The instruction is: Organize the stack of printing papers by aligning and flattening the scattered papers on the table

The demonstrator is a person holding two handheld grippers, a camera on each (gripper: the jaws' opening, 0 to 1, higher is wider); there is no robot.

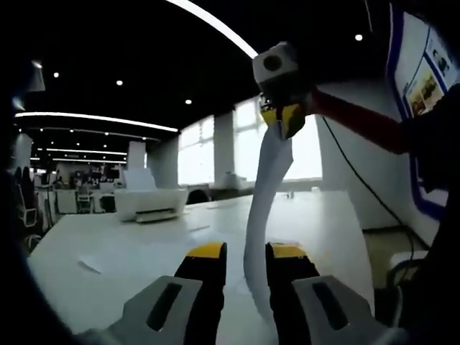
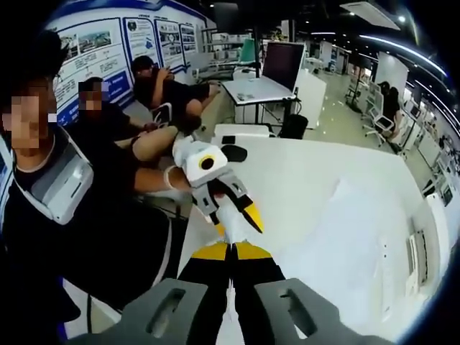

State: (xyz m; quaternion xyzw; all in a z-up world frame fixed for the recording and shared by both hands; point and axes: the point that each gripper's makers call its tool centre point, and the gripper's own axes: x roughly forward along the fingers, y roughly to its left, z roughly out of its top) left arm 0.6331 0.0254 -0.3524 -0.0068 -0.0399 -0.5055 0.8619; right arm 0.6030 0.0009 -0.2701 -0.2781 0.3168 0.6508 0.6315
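A white sheet of paper (image 1: 262, 194) hangs edge-on above the white table (image 1: 129, 251). My right gripper (image 1: 282, 122) pinches its top end, up at the right of the left gripper view. The sheet's lower part runs down between the yellow-tipped jaws of my left gripper (image 1: 246, 251), which stand apart, and it lies closer to the right jaw. In the right gripper view my right gripper (image 2: 231, 251) has its jaws pressed together on the sheet's edge. Just beyond it, my left gripper (image 2: 237, 221) straddles the sheet with spread jaws. More papers (image 2: 345, 230) lie flat on the table (image 2: 316, 172).
A white printer (image 1: 151, 203) stands at the table's far side, also visible as the printer (image 2: 418, 262). Seated people (image 2: 108, 136) are close to the table's edge. Small dark items (image 2: 233, 152) lie near a corner, and a monitor (image 2: 282, 63) stands on a desk behind.
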